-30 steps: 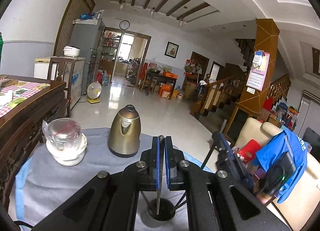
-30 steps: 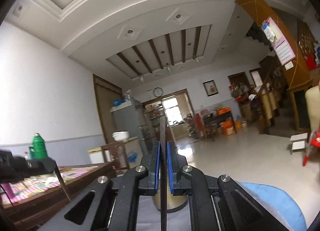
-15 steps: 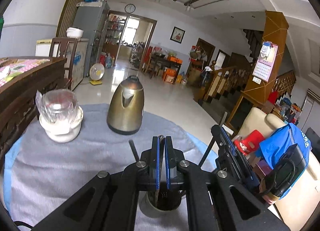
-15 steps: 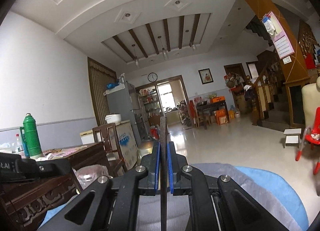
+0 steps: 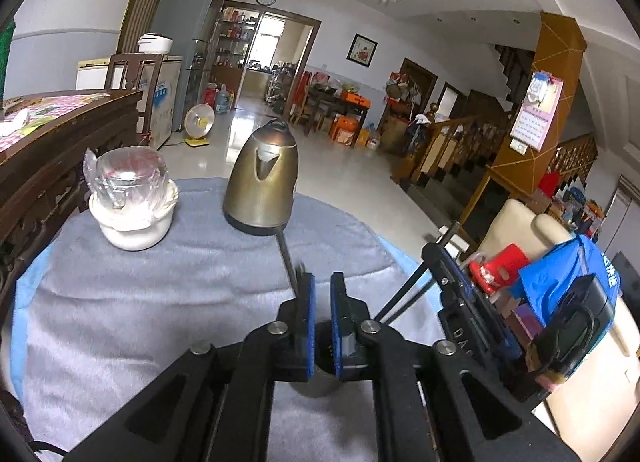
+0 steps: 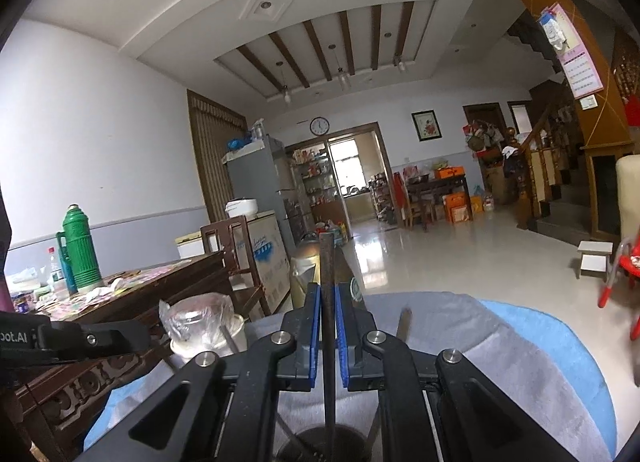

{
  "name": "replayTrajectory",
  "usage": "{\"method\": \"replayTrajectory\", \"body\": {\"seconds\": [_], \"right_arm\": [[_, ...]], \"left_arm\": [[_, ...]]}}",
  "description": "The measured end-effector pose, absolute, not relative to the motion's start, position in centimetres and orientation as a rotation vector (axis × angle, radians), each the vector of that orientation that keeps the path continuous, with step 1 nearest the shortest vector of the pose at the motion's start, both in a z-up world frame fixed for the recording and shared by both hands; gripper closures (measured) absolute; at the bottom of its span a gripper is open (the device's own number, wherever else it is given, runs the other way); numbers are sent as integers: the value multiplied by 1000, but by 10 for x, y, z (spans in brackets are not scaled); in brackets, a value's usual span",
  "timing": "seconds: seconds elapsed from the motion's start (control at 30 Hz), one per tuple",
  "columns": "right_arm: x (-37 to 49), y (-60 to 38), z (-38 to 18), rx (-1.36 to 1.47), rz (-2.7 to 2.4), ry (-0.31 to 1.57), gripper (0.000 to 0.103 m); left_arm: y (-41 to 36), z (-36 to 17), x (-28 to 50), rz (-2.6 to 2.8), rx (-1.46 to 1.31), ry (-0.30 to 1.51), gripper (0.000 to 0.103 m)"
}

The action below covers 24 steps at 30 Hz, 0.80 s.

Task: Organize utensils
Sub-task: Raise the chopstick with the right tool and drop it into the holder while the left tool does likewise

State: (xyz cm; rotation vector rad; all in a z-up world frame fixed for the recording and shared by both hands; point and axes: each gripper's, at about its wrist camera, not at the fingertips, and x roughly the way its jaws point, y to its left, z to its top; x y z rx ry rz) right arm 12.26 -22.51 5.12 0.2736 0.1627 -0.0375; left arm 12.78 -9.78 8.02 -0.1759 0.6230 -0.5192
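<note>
- Item: dark chopstick [image 6: 327, 302], a thin, straight, rigid rod. Judged light, stiff and somewhat slippery on its smooth flanks; best taken mid-shaft between flat pads, as it is here.
- Location: it stands upright in the centre of the right wrist view, its top above the pads and its lower end reaching down into the utensil cup [image 6: 320, 444] at the bottom edge of the frame.
- Right hand-held gripper [image 6: 328, 326]: jaws narrow, blue pads pressed on either side of the chopstick. Pose is roughly level, looking out across the room, with the stick vertical over the cup.
- Left hand-held gripper [image 5: 322, 322]: jaws slightly parted, a visible gap between the blue pads and nothing held between them. It sits low over the utensil cup [image 5: 320, 376], which is mostly hidden behind the fingers at lower centre.
- Second chopstick [image 5: 288, 262]: leans up and to the left from the cup, just outside the left pad; whether it touches that pad cannot be told. Further dark sticks [image 5: 408, 294] slant out to the right.
- Counter [image 5: 140, 302]: covered with a grey cloth, carrying a brass-coloured electric kettle [image 5: 262, 182] at upper centre and a plastic-wrapped glass jar on a white bowl [image 5: 130, 198] at upper left, both well apart from the cup.
- Handling note: the cup looks light and may tip if a stick is levered against its rim.
</note>
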Motion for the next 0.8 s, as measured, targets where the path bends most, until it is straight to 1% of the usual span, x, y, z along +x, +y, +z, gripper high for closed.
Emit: {"method": "replayTrajectory", "body": {"seconds": [0.03, 0.07, 0.1, 0.13, 0.2, 0.23, 0.3, 0.37, 0.43, 0.57, 0.7, 0.8], "right_arm": [[123, -226, 51, 279, -34, 171, 94], [121, -228, 50, 291, -29, 183, 94], [119, -231, 48, 309, -21, 196, 94], [115, -232, 47, 321, -18, 200, 94], [106, -239, 45, 351, -9, 206, 91], [101, -243, 45, 368, 2, 211, 90], [94, -248, 46, 389, 13, 211, 85], [83, -253, 47, 404, 27, 204, 84], [70, -260, 49, 418, 38, 187, 84], [52, -270, 55, 444, 60, 160, 83], [28, -281, 57, 448, 77, 141, 83], [15, -288, 56, 442, 80, 144, 83]], "left_arm": [[-95, 80, 124, -509, -169, 623, 83], [-93, 79, 121, -499, -164, 624, 79], [-91, 78, 119, -492, -163, 626, 71], [-89, 77, 116, -485, -162, 628, 66], [-85, 74, 107, -461, -146, 634, 64], [-84, 72, 103, -449, -134, 639, 60], [-82, 67, 98, -430, -118, 648, 56], [-80, 62, 95, -411, -108, 661, 55], [-80, 56, 91, -392, -99, 685, 52], [-79, 45, 82, -360, -72, 723, 51], [-78, 35, 71, -319, -38, 753, 47], [-75, 25, 64, -293, -28, 781, 46]]}}
